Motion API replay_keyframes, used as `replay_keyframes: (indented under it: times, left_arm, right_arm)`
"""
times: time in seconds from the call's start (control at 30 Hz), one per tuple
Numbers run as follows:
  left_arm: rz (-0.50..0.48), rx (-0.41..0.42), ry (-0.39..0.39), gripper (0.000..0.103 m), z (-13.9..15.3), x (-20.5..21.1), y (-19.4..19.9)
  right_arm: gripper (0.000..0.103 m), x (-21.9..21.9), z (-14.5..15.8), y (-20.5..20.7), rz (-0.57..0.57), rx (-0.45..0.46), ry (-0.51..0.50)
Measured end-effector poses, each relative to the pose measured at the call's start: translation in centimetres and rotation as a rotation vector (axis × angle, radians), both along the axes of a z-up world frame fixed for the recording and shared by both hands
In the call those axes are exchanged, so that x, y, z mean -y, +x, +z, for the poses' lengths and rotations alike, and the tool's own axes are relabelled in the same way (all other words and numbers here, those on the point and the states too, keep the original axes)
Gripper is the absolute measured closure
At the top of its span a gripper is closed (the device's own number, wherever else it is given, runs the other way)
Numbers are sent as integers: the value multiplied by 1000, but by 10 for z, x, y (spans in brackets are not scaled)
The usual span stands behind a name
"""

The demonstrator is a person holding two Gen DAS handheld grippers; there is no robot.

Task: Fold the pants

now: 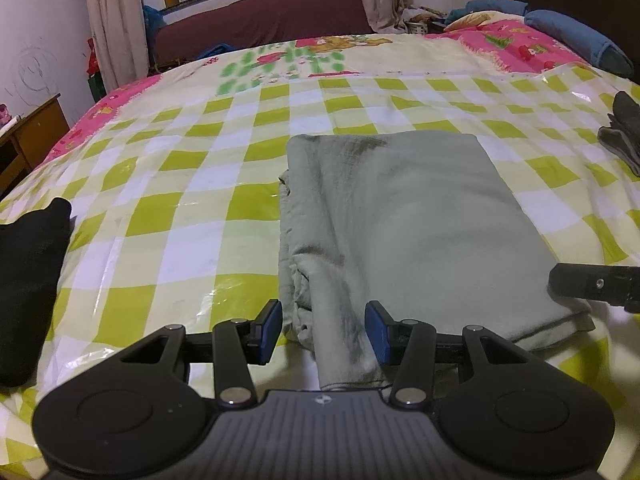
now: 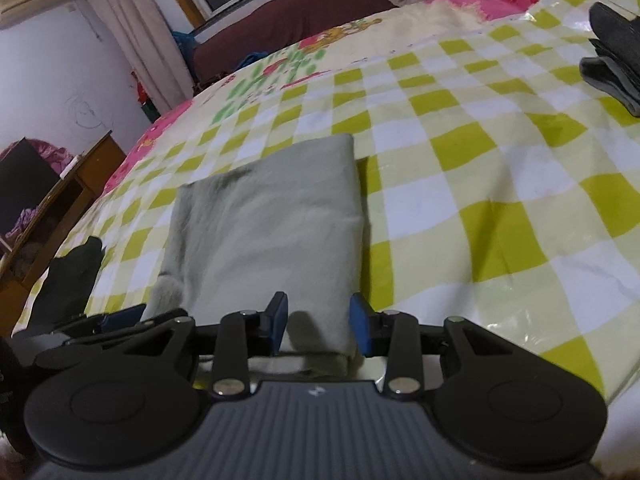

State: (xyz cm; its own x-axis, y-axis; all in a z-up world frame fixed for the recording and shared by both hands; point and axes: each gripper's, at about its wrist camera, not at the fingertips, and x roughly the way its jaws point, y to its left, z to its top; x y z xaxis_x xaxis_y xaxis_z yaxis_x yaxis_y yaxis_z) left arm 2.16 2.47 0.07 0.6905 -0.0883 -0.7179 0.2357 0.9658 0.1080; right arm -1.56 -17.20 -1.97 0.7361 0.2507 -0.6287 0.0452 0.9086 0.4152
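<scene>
The pale green pants (image 1: pixel 400 220) lie folded into a rectangle on the checked bed cover (image 1: pixel 180 184). My left gripper (image 1: pixel 325 332) is over their near left corner. It is open, with a bunched fold of cloth between its blue pads; the left pad stands clear of the cloth. My right gripper (image 2: pixel 319 322) is open over the near right corner of the pants (image 2: pixel 272 216). The cloth's edge lies between its pads, loose. One finger of the right gripper (image 1: pixel 592 284) shows at the pants' right edge. The left gripper's blue pad (image 2: pixel 120 316) shows low left in the right wrist view.
A black garment (image 1: pixel 28 288) lies at the bed's left edge and dark grey clothes (image 1: pixel 624 132) at the right. Blue pillows (image 1: pixel 576 36) sit at the head. A wooden desk (image 1: pixel 32 132) stands left of the bed, with curtains and a window behind.
</scene>
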Motion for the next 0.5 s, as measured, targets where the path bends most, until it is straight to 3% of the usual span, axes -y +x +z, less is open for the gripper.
replay_keyframes:
  times: [0.23,0.5]
  left_arm:
    - [13,4,-2,43,3,-2,-8]
    - [10,13,30,39,4,1,-16]
  right_arm:
    - [65,-11,7,-8,32,47,-16]
    - [64,-17,1,-7,59,15,-23]
